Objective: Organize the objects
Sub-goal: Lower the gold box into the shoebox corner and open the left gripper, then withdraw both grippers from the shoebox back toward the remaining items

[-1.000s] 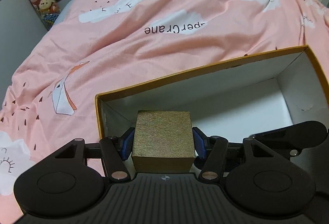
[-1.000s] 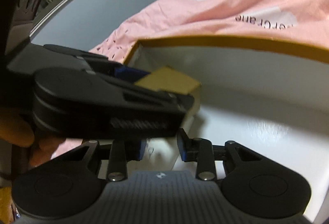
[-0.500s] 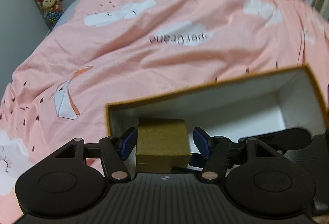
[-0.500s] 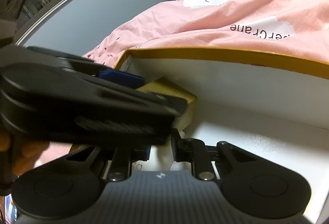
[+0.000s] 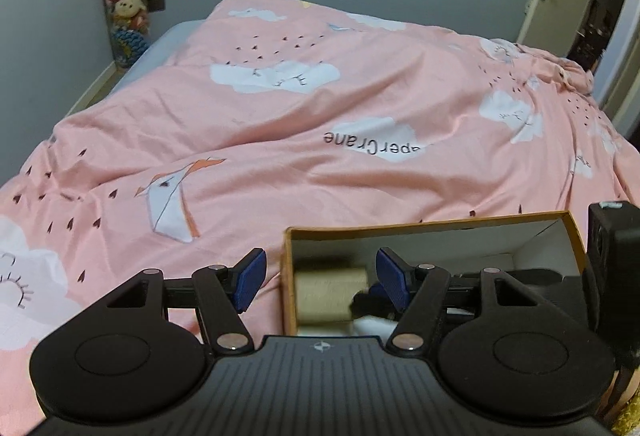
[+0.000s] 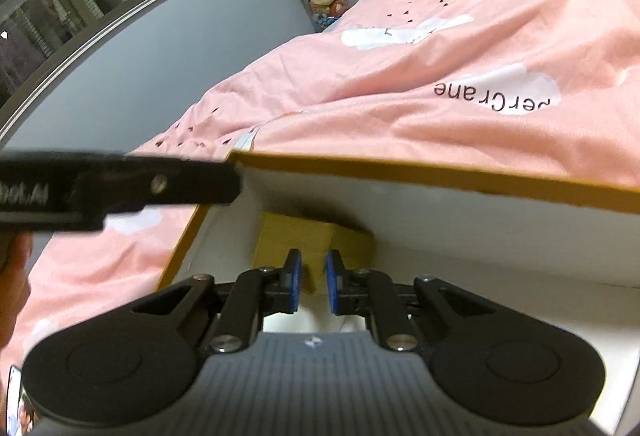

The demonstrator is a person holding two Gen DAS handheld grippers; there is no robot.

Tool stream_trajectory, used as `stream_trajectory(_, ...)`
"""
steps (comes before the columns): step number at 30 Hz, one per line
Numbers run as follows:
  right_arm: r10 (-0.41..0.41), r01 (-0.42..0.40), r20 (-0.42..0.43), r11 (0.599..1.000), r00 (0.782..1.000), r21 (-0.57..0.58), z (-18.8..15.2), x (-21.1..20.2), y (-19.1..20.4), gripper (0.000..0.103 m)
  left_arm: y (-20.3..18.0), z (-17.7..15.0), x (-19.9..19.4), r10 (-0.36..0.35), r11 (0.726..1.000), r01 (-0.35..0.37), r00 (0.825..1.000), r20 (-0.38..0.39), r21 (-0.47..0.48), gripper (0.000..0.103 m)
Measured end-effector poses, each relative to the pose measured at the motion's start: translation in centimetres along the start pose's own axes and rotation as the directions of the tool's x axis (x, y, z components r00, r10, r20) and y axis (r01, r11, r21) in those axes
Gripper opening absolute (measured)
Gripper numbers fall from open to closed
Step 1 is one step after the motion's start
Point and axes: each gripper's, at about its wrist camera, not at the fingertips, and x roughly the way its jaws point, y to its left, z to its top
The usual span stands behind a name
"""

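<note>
- your left gripper (image 5: 318,278) is standing wide open with nothing between its fingers (image 5: 251,276); its jaws have just been opening, and the brown block (image 5: 331,294) is sitting free of them.
- the brown block is resting inside the open box (image 5: 424,226), tucked into its far left corner against the white walls, on the pink bedspread (image 5: 280,139).
- your right gripper (image 6: 313,286) is closed down to a narrow slit with nothing held; its jaws have just been closing, and the tips are pointing at the block's near face (image 6: 294,242) from just beside it.
- i am judging the step in hand to be settling the block into the corner: if you are nudging it, be pushing slowly and square to the face so it is not twisting.
- be keeping the left gripper above the box rim (image 6: 440,175) while clearing away, so you are not catching the cardboard and dragging the box across the soft bed.
</note>
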Motion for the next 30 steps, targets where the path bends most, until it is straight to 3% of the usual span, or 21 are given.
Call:
stream_trajectory(12,-0.015,0.016,-0.029,0.998,0.999,0.053,0.1,0.8,-0.6,0.02,2.0,-1.7,0.1,0.002,0.999,-0.003,1.0,-0.018,-0.051,0.073)
stream_trajectory(20,-0.014,0.015,-0.036,0.999,0.999,0.031,0.5,1.4,-0.2,0.02,2.0,-2.1,-0.9,-0.001,0.999,0.0,1.0,-0.012,-0.046,0.073)
stream_trajectory(30,-0.049,0.05,0.026,0.998,0.998,-0.048,-1.2,-6.7,3.3,0.021,-1.0,-5.0,-7.8,-0.035,0.999,0.032,0.996,0.08,0.042,0.072)
